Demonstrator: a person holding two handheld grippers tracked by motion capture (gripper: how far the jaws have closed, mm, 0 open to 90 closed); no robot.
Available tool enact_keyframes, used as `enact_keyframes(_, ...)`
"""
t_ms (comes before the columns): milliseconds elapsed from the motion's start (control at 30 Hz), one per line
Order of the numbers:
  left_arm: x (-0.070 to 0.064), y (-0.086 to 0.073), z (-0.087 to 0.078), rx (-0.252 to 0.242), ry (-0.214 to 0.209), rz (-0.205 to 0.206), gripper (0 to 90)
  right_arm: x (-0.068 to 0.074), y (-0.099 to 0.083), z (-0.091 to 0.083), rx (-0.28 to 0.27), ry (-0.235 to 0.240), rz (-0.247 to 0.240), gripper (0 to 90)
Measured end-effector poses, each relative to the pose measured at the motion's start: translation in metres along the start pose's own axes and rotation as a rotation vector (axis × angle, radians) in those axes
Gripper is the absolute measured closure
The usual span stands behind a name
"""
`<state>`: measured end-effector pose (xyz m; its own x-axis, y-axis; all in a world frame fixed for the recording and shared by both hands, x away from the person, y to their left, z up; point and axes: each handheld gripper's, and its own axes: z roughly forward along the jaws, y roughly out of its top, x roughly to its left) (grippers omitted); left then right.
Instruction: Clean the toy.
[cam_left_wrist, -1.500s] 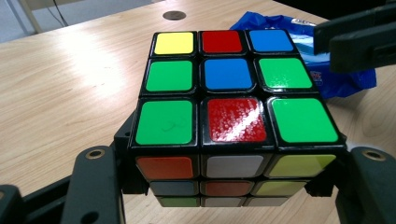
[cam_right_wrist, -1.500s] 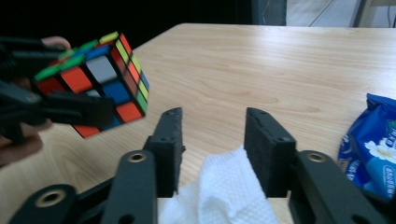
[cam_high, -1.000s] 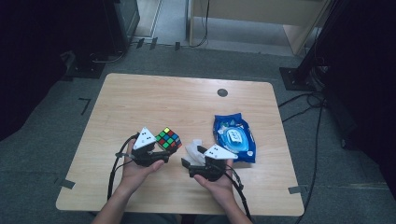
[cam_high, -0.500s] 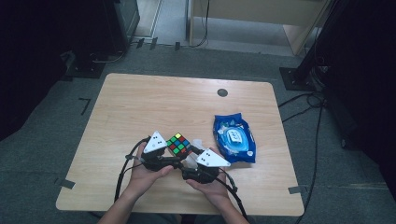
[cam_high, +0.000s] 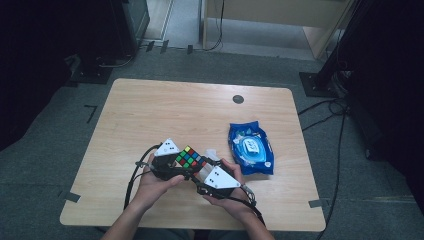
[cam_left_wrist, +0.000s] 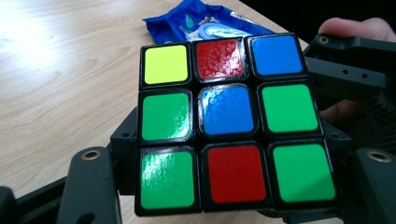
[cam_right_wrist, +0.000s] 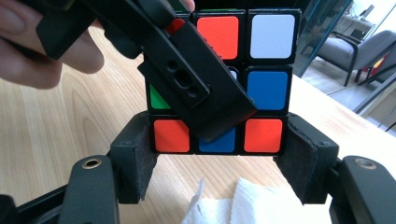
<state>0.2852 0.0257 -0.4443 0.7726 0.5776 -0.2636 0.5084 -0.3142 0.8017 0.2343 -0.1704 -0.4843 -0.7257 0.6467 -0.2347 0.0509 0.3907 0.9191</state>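
A scrambled Rubik's cube (cam_high: 189, 157) is held just above the wooden table (cam_high: 175, 110) near its front edge, between both hands. My left gripper (cam_high: 172, 162) is shut on it from the left. In the left gripper view the cube (cam_left_wrist: 233, 126) shows a face of green, red, blue and yellow stickers between the jaws. My right gripper (cam_high: 202, 172) meets it from the right. In the right gripper view my right gripper (cam_right_wrist: 217, 154) has its pads (cam_right_wrist: 140, 158) pressed against the bottom row of the cube (cam_right_wrist: 266, 84). The left gripper's jaw crosses diagonally in front.
A blue pack of wet wipes (cam_high: 250, 147) lies flat right of the hands, also seen behind the cube as the wipes pack (cam_left_wrist: 210, 23). A crumpled white tissue (cam_right_wrist: 243, 200) lies under the cube. A black round grommet (cam_high: 238, 99) sits at the table's far side.
The two hands have come together. The left gripper carried the cube rightward and the right gripper moved left until its jaws took the cube's lower layer.
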Motion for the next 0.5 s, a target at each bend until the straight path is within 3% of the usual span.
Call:
enact_keyframes(67,0.0,0.0,0.0,-0.003,0.001,0.01,32.5,0.0,0.0,0.0,0.003,-0.001,-0.014,34.7)
enact_keyframes(233,0.001,0.0,-0.004,-0.036,0.023,-0.001,33.9,-0.001,-0.002,0.003,0.028,-0.003,0.019,32.7)
enact_keyframes(300,0.006,0.0,-0.01,-0.072,0.019,-0.012,33.9,-0.004,-0.007,0.005,0.071,-0.032,0.04,36.4)
enact_keyframes(367,0.008,0.0,-0.014,-0.094,0.023,-0.009,33.9,-0.013,-0.014,0.004,0.089,-0.08,0.128,59.8)
enact_keyframes(400,0.01,0.0,-0.017,-0.11,0.021,0.001,33.9,-0.018,-0.015,0.002,0.074,-0.072,0.204,68.1)
enact_keyframes(433,0.01,0.0,-0.017,-0.11,0.021,0.001,33.8,-0.018,-0.015,0.002,0.074,-0.072,0.204,68.1)
enact_keyframes(467,0.009,0.0,-0.017,-0.117,0.022,0.018,33.8,-0.028,-0.017,-0.002,0.039,-0.012,0.37,80.6)
enact_keyframes(500,0.009,0.0,-0.017,-0.117,0.022,0.018,33.8,-0.028,-0.017,-0.002,0.039,-0.012,0.37,80.6)
